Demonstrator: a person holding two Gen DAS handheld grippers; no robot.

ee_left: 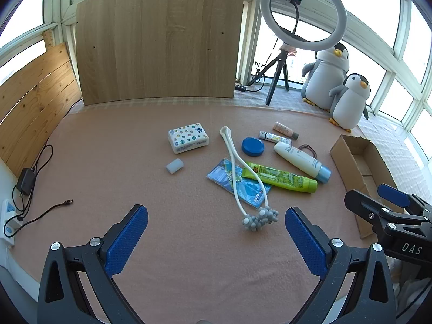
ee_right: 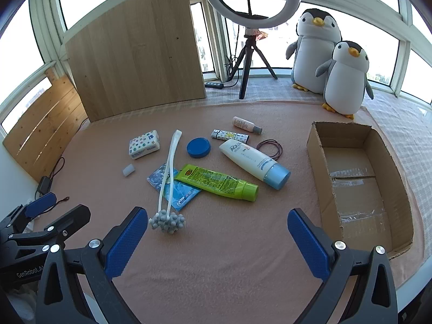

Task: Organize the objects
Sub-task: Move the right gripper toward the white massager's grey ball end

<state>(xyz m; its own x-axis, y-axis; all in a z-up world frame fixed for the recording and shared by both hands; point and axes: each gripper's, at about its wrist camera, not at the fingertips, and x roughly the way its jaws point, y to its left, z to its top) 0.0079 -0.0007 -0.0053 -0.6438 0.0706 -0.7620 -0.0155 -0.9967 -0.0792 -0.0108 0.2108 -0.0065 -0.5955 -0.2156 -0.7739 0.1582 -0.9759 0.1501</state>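
Jaws spread wide and empty, we are holding our left gripper (ee_left: 216, 232) and right gripper (ee_right: 217, 233) above the massager (ee_right: 168, 220), cardboard box (ee_right: 359, 178) lying nearby.

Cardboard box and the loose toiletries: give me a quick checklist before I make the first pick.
1. Left claw open, holding nothing: ok.
2. Right claw open, holding nothing: ok.
3. Cardboard box open on top, nothing inside: ok.
4. Green tube free to lift: not ok, it overlaps the blue packet.
5. White massager lies across that packet: not ok.
6. White bottle lies alone: ok.
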